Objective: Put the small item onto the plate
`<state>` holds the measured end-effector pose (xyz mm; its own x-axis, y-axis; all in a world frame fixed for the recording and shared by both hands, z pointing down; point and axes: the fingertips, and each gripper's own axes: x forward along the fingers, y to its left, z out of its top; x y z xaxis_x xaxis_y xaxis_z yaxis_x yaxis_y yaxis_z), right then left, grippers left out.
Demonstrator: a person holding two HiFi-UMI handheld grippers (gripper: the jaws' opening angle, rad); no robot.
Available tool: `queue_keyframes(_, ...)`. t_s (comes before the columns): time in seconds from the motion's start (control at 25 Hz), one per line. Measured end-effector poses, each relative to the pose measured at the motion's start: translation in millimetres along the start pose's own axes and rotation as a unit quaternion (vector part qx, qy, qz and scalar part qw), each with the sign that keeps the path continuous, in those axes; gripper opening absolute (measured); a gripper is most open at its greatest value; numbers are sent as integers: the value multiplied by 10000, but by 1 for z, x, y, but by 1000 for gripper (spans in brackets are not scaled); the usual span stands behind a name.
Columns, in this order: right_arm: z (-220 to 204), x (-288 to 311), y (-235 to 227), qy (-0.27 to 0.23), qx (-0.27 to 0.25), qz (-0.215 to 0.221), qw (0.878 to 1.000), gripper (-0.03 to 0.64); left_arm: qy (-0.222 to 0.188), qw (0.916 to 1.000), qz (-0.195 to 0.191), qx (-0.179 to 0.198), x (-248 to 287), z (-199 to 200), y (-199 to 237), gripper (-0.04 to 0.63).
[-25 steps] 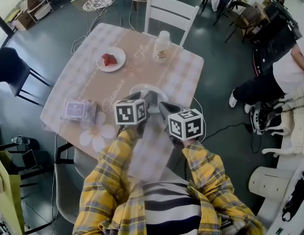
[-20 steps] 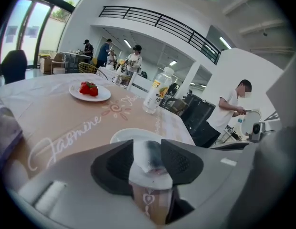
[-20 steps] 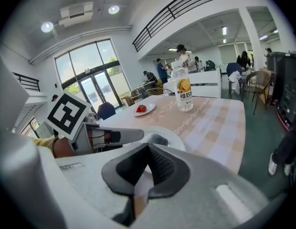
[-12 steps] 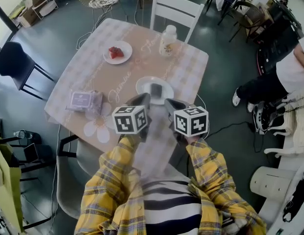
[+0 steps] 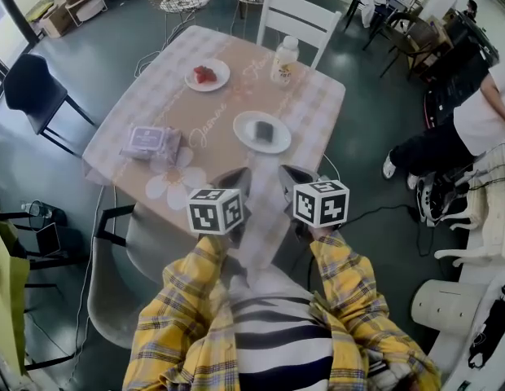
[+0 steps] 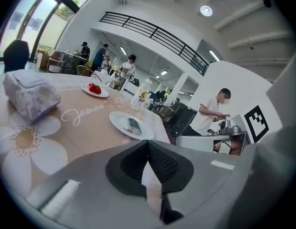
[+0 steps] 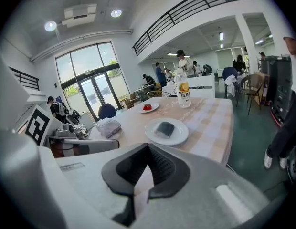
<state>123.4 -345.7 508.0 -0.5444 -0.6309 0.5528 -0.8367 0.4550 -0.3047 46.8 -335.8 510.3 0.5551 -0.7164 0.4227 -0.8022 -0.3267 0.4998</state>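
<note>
A small dark item [image 5: 263, 129] lies on a white plate [image 5: 246, 135] at the near right of the table; it also shows as the dark item [image 7: 164, 129] on the plate [image 7: 180, 135] in the right gripper view and as the item [image 6: 132, 126] in the left gripper view. My left gripper [image 5: 239, 174] hovers over the table's near edge, well short of the plate, shut with nothing in it [image 6: 148, 143]. Beside it, my right gripper [image 5: 287, 173] is also shut and empty [image 7: 148, 146].
A second plate with red fruit [image 5: 207, 74] and a bottle [image 5: 284, 59] stand at the table's far side. A wrapped tissue pack [image 5: 148, 142] lies at the left. A white chair [image 5: 297, 19] is behind the table, a grey chair [image 5: 114, 275] near me, and a seated person [image 5: 472, 125] at right.
Both grippers have drawn back from over the plate toward me. The plate, half hidden before, now shows whole with the dark item lying on it.
</note>
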Motion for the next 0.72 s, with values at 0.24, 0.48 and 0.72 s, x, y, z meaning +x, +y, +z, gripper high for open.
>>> queue_keyframes(0.24, -19, -25, 13, -66, -3, -24, 10000, 0, -14, 9999, -61, 117, -27, -17, -19, 0)
queue_keyframes(0.48, -36, -46, 21, -143, 23, -74, 9999, 0, -18, 9999, -61, 122, -50, -36, -30, 0)
queue_keyframes(0.72, -59, -63, 34, -122, 33, -48, 9999, 0, 23, 10000, -39, 49, -70, -62, -38, 0)
